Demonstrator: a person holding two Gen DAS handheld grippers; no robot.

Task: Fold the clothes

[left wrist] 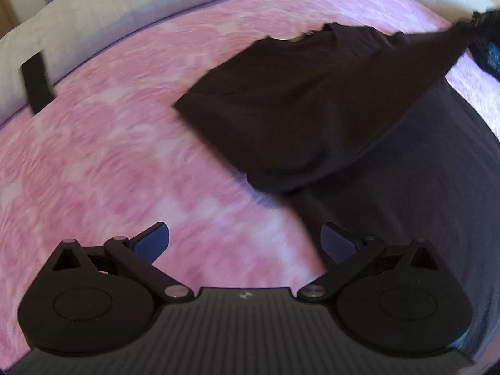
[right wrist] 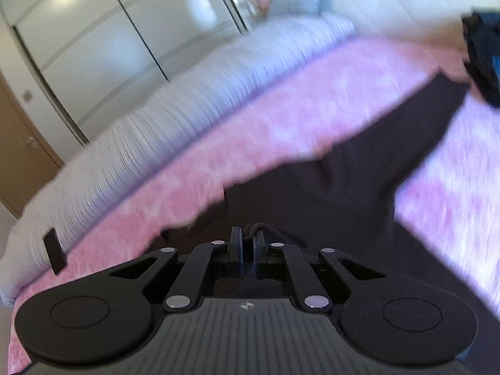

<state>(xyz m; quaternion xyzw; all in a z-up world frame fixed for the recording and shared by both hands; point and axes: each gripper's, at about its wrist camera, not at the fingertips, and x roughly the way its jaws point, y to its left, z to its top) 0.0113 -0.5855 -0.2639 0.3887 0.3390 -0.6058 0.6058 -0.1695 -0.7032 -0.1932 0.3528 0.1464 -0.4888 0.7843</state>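
A dark shirt (left wrist: pixel 297 109) lies on the pink bedspread (left wrist: pixel 109 156), with one part folded over the rest. Its sleeve stretches to the upper right. My left gripper (left wrist: pixel 245 243) stands open low over the bedspread at the shirt's near left edge, nothing between its fingers. In the right wrist view my right gripper (right wrist: pixel 248 240) is shut on a bunched edge of the dark shirt (right wrist: pixel 343 193), which spreads away from the jaws toward the upper right. Both views are blurred by motion.
A dark object with a blue patch (left wrist: pixel 487 50) sits where the sleeve ends, also showing at the right wrist view's edge (right wrist: pixel 484 59). A black strap (left wrist: pixel 37 84) hangs on the bed's white side (right wrist: pixel 156 143). Wardrobe doors (right wrist: pixel 109 37) stand beyond.
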